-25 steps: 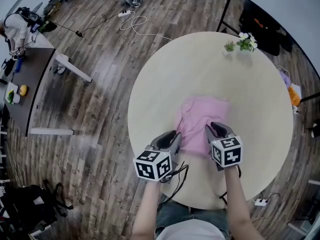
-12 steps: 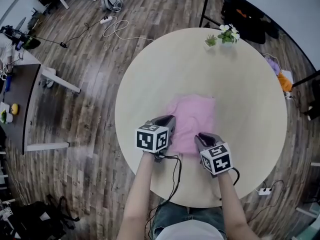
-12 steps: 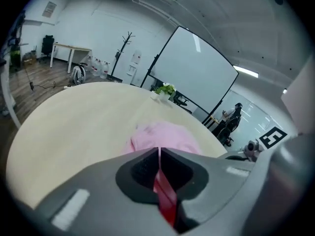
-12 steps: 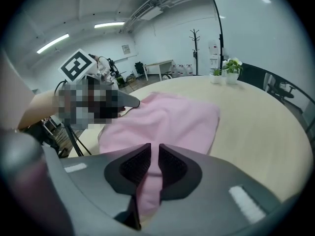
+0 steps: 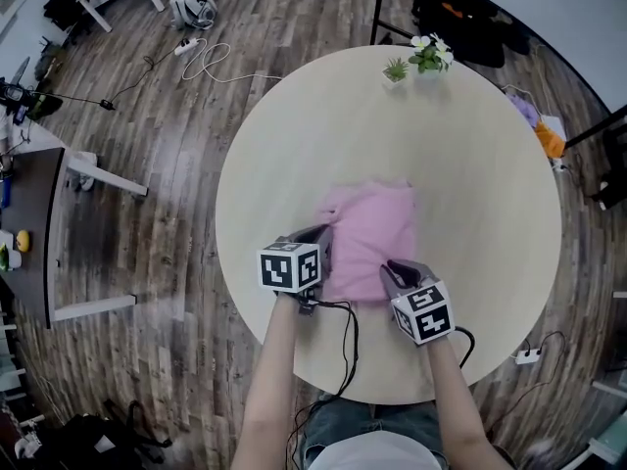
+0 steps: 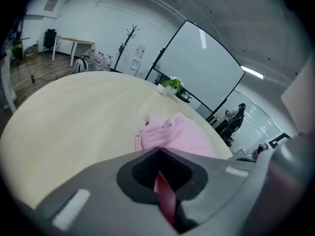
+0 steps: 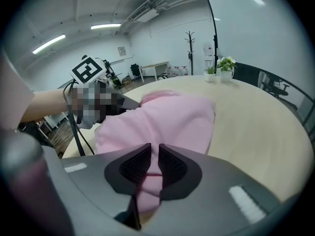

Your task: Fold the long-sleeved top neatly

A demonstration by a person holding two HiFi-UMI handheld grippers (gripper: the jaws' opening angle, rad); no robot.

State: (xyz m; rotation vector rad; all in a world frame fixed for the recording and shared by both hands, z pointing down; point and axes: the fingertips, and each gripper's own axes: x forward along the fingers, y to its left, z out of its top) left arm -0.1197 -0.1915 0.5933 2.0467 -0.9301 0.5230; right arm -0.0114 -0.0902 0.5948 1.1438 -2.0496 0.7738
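With the left gripper (image 6: 158,150) pinching the top (image 5: 370,233), the right gripper (image 7: 154,156)'s jaws have just been closing on the hem between them, ready to fold.

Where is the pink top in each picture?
Head view: the soft pink long-sleeved top lies centre, on the round beige table.
Left gripper view: the top sits lower middle.
Right gripper view: the top fills the centre.
Shared landmark: small green potted plants at the table's far edge.
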